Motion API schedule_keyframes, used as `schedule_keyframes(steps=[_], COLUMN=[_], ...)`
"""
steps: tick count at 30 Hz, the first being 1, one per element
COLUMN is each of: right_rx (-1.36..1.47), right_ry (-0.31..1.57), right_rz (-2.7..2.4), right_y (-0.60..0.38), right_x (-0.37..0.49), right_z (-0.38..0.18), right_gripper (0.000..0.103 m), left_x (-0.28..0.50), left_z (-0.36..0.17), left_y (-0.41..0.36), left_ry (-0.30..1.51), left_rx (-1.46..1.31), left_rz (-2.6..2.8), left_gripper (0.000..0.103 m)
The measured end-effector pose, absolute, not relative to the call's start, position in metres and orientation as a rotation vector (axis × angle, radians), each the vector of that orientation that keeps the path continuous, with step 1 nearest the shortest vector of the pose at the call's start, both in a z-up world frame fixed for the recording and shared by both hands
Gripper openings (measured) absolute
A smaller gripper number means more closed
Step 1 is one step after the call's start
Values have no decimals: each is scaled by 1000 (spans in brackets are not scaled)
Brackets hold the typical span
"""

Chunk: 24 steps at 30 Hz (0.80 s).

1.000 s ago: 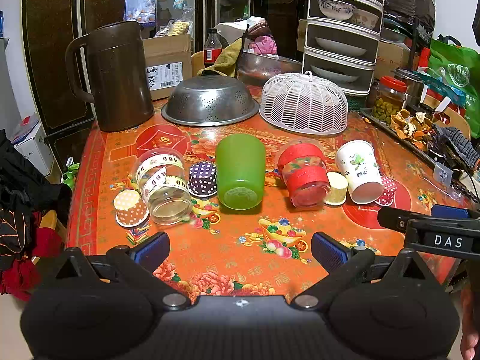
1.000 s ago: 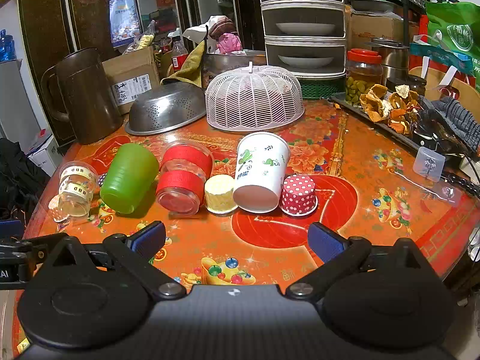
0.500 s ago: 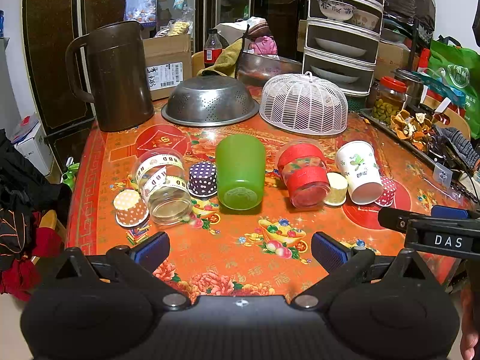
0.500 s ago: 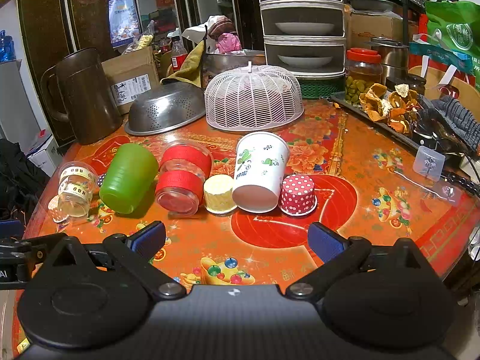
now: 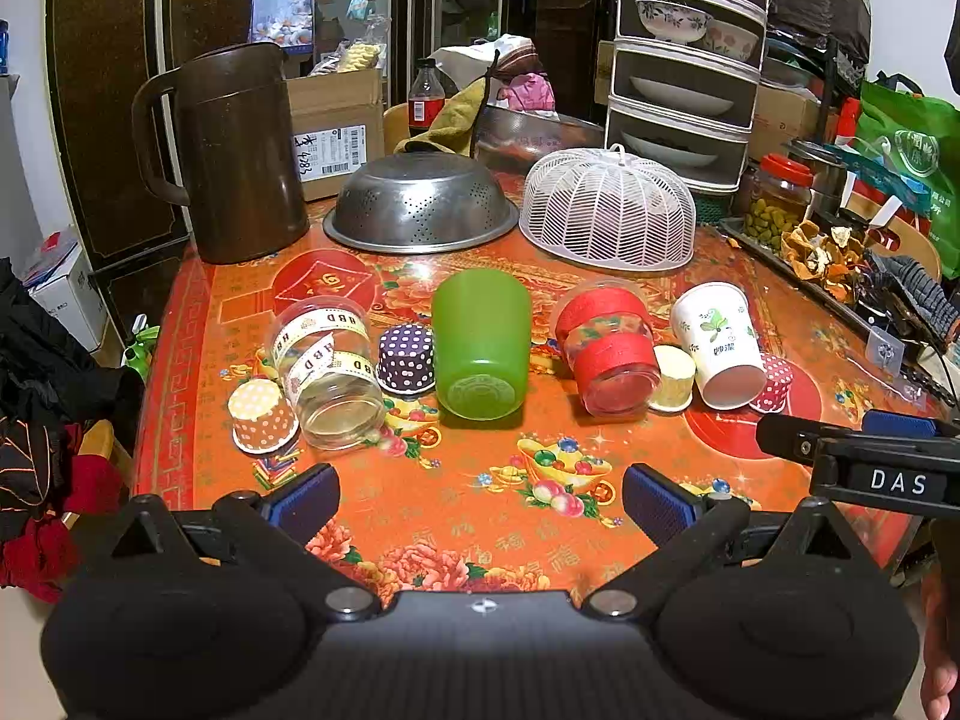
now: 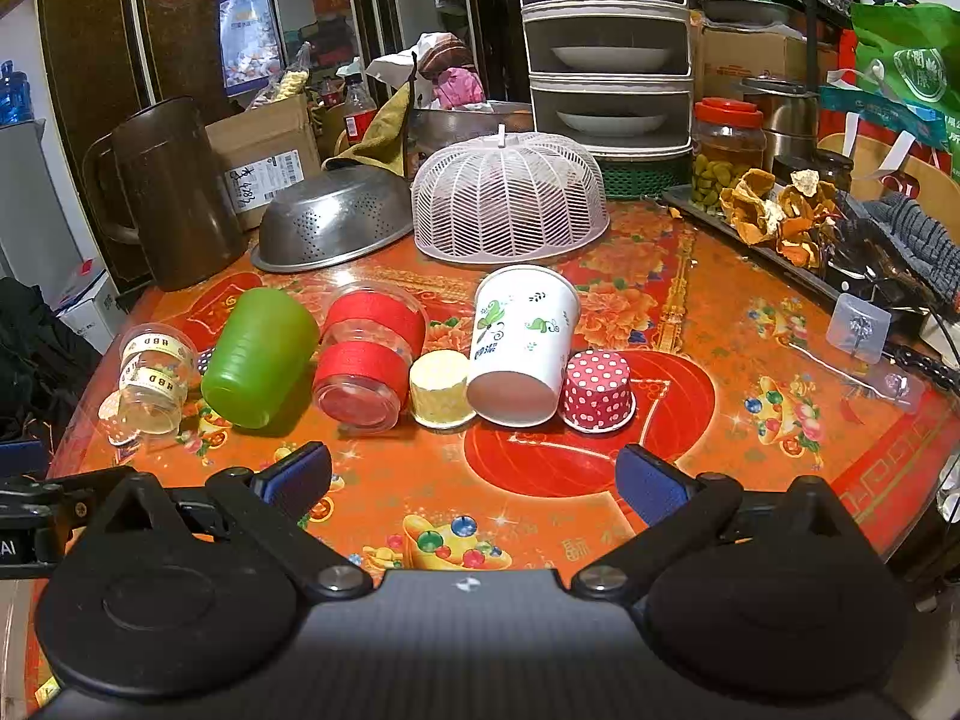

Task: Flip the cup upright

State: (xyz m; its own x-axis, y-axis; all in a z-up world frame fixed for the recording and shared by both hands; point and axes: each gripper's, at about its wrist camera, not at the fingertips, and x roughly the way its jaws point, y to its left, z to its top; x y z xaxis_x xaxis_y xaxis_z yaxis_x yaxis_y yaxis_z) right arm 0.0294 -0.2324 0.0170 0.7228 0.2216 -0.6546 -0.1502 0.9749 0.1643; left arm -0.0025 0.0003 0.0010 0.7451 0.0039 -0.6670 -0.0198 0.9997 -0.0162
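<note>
Several cups lie on their sides in a row on the red floral table [image 5: 480, 516]: a clear cup with ribbon [image 5: 327, 372], a green cup [image 5: 482, 353] [image 6: 259, 358], a clear cup with red bands [image 5: 607, 348] [image 6: 366, 360] and a white paper cup [image 5: 717, 343] [image 6: 521, 345]. Small dotted paper cups [image 5: 406, 358] [image 6: 597, 383] stand upside down among them. My left gripper [image 5: 480, 495] is open and empty, short of the green cup. My right gripper [image 6: 474, 480] is open and empty, short of the white cup.
Behind the cups stand a brown jug [image 5: 237, 156], an upturned steel colander [image 5: 420, 204] and a white mesh food cover [image 5: 609, 210]. A tray of clutter [image 6: 798, 222] runs along the right edge. The right gripper shows at the left view's right side [image 5: 864, 462].
</note>
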Motion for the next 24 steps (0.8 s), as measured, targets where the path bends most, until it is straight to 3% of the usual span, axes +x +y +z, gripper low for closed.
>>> schedule_keyframes(steps=[24], right_rx=[103], right_ry=[737], right_rz=[209], right_y=[-233], right_x=[30], right_z=[15], right_gripper=[102], left_x=[-2], left_z=[1], left_y=[1], left_ry=[733], left_rx=[-28], left_rz=[13], left_gripper=[102])
